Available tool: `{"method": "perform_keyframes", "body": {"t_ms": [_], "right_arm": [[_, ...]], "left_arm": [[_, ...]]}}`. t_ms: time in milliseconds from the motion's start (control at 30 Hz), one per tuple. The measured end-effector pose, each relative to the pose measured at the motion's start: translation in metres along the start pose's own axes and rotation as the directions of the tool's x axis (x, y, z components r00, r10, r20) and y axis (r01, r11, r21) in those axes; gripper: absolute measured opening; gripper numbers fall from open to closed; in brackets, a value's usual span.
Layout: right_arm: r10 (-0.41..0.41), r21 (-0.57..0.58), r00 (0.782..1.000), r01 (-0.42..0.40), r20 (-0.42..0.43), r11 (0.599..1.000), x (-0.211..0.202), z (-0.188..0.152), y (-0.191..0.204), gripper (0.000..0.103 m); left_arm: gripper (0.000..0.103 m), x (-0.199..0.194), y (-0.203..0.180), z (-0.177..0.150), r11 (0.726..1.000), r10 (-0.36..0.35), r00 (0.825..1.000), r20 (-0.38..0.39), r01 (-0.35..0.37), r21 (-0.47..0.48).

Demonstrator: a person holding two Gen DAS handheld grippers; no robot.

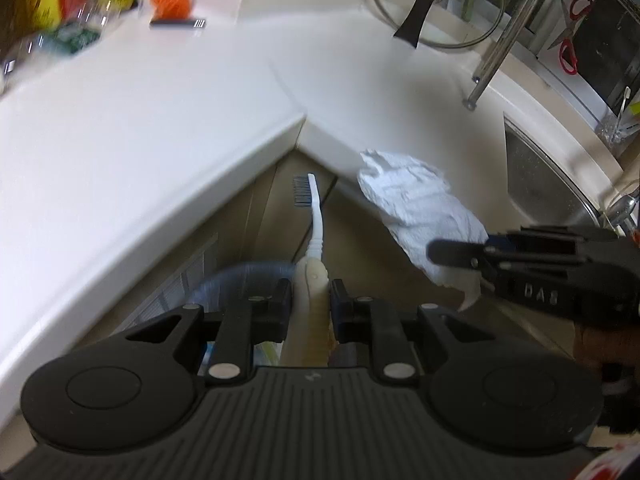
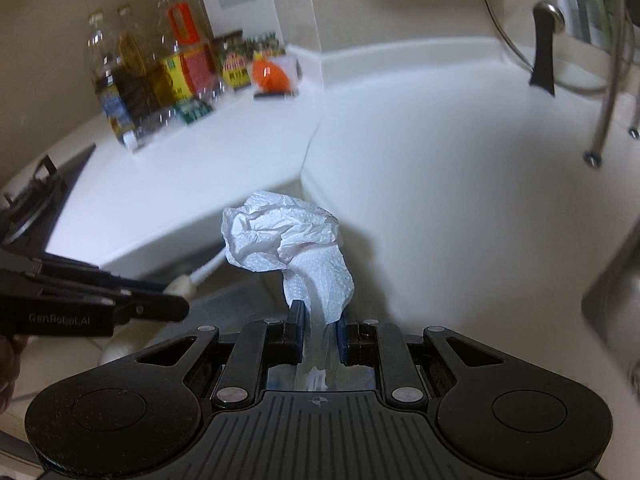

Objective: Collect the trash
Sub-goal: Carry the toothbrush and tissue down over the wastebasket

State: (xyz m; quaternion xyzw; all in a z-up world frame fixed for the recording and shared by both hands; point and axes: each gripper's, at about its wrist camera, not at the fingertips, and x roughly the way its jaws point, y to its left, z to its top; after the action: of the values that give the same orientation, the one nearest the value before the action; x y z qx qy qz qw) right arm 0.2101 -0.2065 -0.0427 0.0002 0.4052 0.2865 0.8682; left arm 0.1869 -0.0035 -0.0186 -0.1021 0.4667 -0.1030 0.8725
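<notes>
My left gripper (image 1: 310,292) is shut on a white toothbrush (image 1: 316,224) with dark bristles, held off the counter's inner corner, above a clear-lined bin (image 1: 236,276) below. My right gripper (image 2: 320,320) is shut on a crumpled white paper towel (image 2: 288,240), also held in front of the counter edge. In the left wrist view the right gripper (image 1: 460,256) sits to the right with the towel (image 1: 420,208). In the right wrist view the left gripper (image 2: 160,304) comes in from the left with the toothbrush handle (image 2: 192,280).
A white L-shaped counter (image 1: 140,120) carries oil bottles (image 2: 132,76), cans and an orange packet (image 2: 272,74) at the back. A glass pot lid (image 1: 432,4) leans at the back right. A steel sink (image 1: 540,180) and rack leg (image 1: 492,60) lie to the right. A stove (image 2: 36,196) sits at left.
</notes>
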Motion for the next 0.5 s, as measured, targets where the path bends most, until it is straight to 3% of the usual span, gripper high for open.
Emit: {"method": "perform_keyframes", "body": {"t_ms": [267, 500], "right_arm": [[-0.080, 0.012, 0.992, 0.082, -0.093, 0.997, 0.022, -0.043, 0.023, 0.016], [-0.092, -0.066, 0.980, 0.081, -0.177, 0.995, 0.057, -0.055, 0.029, 0.016]], "left_arm": [[0.018, 0.017, 0.021, -0.043, 0.998, 0.013, 0.997, -0.078, -0.018, -0.061], [0.018, 0.035, 0.031, -0.062, 0.986, 0.063, 0.991, -0.116, -0.080, -0.147]]}}
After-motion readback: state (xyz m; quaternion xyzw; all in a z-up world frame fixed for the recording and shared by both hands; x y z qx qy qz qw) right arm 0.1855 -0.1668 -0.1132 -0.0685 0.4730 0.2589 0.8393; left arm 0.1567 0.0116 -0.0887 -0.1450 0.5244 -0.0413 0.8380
